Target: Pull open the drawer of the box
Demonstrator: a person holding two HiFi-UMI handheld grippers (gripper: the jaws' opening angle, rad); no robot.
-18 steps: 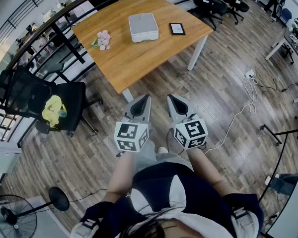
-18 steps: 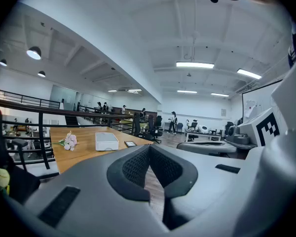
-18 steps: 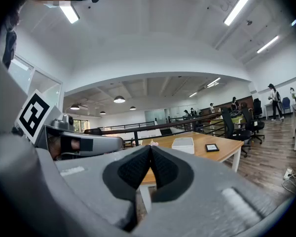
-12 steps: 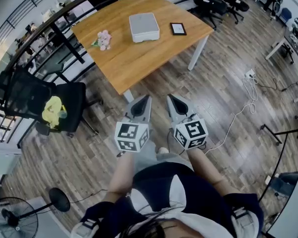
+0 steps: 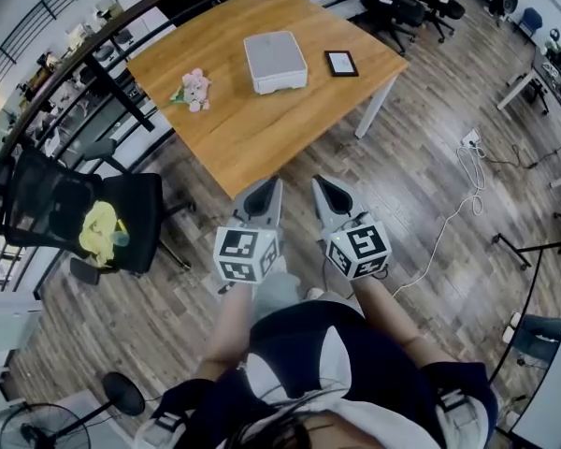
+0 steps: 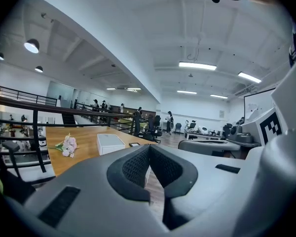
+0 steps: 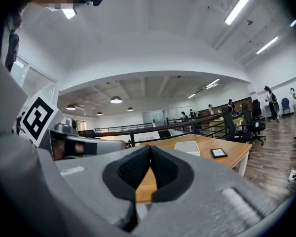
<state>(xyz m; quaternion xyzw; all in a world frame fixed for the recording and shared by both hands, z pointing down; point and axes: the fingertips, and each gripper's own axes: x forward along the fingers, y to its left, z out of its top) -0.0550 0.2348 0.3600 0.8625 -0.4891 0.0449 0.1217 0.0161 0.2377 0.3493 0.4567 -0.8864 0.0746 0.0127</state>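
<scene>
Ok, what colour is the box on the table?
The box is white; the head view shows it best.

Box [image 5: 275, 61] is white-grey. Table [image 5: 234, 138] is warm orange wood grain. Flowers [image 5: 194, 89] pink. Tablet [image 5: 340, 63] black-framed (screen pale). Left gripper [image 5: 272, 187] and right gripper [image 5: 319, 185] are grey, pads [image 6: 133, 167] black and dotted, marker cubes [image 5: 246, 255] black-and-white squares. Chair [image 5: 140, 204] black, cloth [image 5: 100, 232] yellow. Floor [image 5: 430, 157] brown planks.

A small bunch of pink flowers [image 5: 195, 89] lies on the wooden desk [image 5: 262, 124], well apart from a black-framed tablet [image 5: 340, 63] near its right corner. Left of the desk stands a black office chair [image 5: 136, 204] with a yellow cloth [image 5: 99, 232] on it. A white cable [image 5: 446, 221] trails across the plank floor [image 5: 421, 171].
</scene>
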